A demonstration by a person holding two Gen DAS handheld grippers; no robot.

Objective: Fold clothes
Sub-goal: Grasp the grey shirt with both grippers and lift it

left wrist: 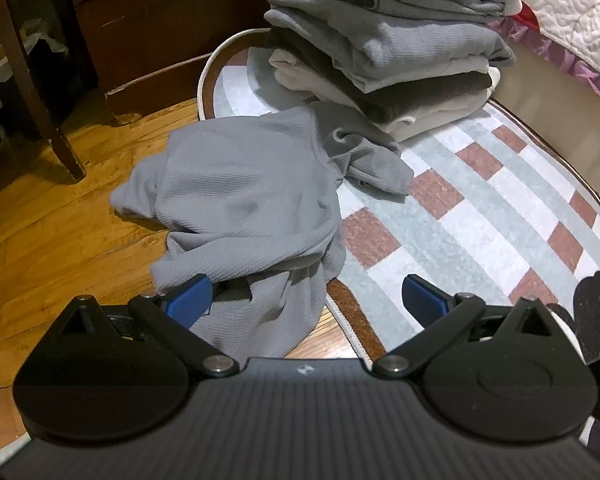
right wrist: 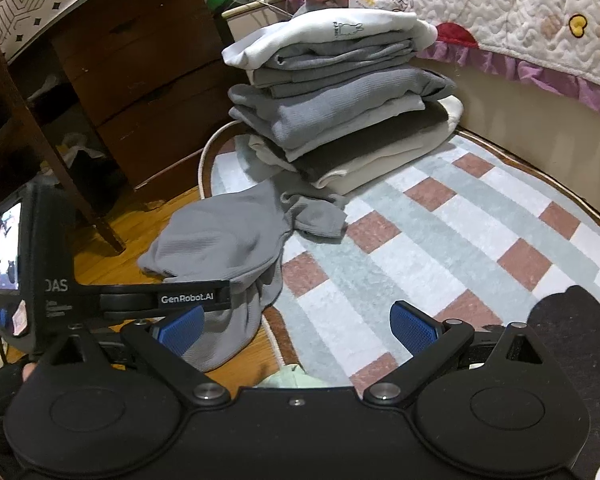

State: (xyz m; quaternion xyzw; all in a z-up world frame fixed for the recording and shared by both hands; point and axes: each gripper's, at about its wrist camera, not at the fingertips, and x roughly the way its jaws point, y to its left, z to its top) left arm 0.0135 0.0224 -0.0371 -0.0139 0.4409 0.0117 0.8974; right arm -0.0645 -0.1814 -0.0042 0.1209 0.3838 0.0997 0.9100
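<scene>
A crumpled grey waffle-knit shirt (left wrist: 244,216) lies half on the checked rug (left wrist: 460,216) and half on the wooden floor. My left gripper (left wrist: 306,296) is open just above the shirt's near edge, its left pad touching the cloth. In the right wrist view the same shirt (right wrist: 220,240) lies ahead to the left. My right gripper (right wrist: 296,326) is open and empty, low over the rug's edge. The left gripper's body (right wrist: 32,276) shows at the left of that view, reaching over the shirt. A tall stack of folded clothes (right wrist: 336,104) stands behind the shirt.
A dark wooden dresser (right wrist: 140,60) and a chair leg (left wrist: 40,92) stand at the left on the wood floor (left wrist: 60,248). A bed with a quilted cover (right wrist: 520,20) runs along the right. The folded stack (left wrist: 384,48) sits at the rug's far end.
</scene>
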